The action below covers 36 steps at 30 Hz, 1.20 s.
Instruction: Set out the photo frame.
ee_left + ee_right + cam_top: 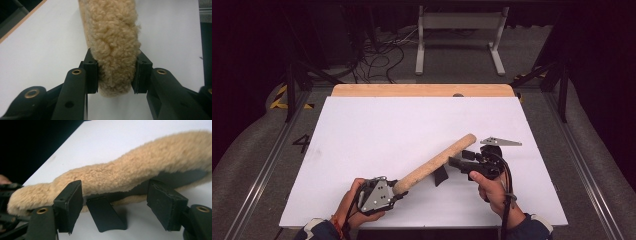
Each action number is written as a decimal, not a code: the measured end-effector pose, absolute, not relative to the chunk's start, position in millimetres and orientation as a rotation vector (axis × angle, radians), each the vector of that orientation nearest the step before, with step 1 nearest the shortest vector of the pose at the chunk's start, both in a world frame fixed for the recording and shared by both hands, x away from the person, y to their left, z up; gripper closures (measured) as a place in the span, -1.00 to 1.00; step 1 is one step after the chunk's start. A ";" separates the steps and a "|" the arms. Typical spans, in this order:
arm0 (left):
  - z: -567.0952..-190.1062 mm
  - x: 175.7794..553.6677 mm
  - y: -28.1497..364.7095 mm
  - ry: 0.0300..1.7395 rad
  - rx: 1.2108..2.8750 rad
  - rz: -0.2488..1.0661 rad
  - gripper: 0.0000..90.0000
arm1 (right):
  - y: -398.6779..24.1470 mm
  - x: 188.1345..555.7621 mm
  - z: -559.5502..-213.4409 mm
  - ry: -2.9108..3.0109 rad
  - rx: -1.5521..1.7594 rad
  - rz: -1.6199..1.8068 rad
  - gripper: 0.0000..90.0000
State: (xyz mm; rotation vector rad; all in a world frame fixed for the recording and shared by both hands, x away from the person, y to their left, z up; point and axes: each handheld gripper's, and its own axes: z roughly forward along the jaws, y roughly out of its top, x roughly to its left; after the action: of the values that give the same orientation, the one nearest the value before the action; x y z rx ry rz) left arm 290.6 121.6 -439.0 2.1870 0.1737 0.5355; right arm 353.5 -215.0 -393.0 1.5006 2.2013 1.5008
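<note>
A long tan fleece roll (437, 161) slants over the white board (412, 120), its far end raised toward the right. My left gripper (401, 192) is shut on its near end, and the pads (91, 72) press into the wool (113, 37) from both sides. My right gripper (453, 162) is beside the roll's middle, pointing left at it. Its jaws stand wide open in front of the fleece (140, 167) without touching it. A black flap (106, 215) hangs from the roll's dark underside down to the board, between the two jaws; the flap (441, 176) is also in the high view.
The white board lies on a wooden table whose edge (422, 90) shows at the back. Beyond it on the floor are a grey metal stand (459, 30) and loose cables (377, 55). Metal rails run along both sides of the table.
</note>
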 end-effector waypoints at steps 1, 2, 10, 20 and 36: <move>-439.5 289.7 119.9 0.170 2.185 0.539 0.42 | -214.4 355.8 -394.7 2.198 1.536 1.511 -0.42; -439.4 289.5 119.3 0.167 2.185 0.530 0.42 | -214.8 358.3 -395.4 2.188 1.582 1.537 -0.42; -439.8 287.5 111.1 0.146 2.173 0.493 0.42 | -200.5 365.4 -383.4 2.172 1.652 1.523 -0.53; -440.5 281.2 91.1 0.093 2.171 0.441 0.40 | -186.6 376.7 -374.6 2.208 1.739 1.379 -0.63; -443.6 284.1 71.6 0.155 2.128 0.326 0.16 | -168.0 389.7 -386.8 2.279 1.840 1.239 -0.52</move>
State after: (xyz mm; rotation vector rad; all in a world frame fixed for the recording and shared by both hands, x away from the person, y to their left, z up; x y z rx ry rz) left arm 284.1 71.6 -443.6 2.1275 0.1550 0.3261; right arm 389.7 -168.0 -386.8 1.8403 2.2790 1.2391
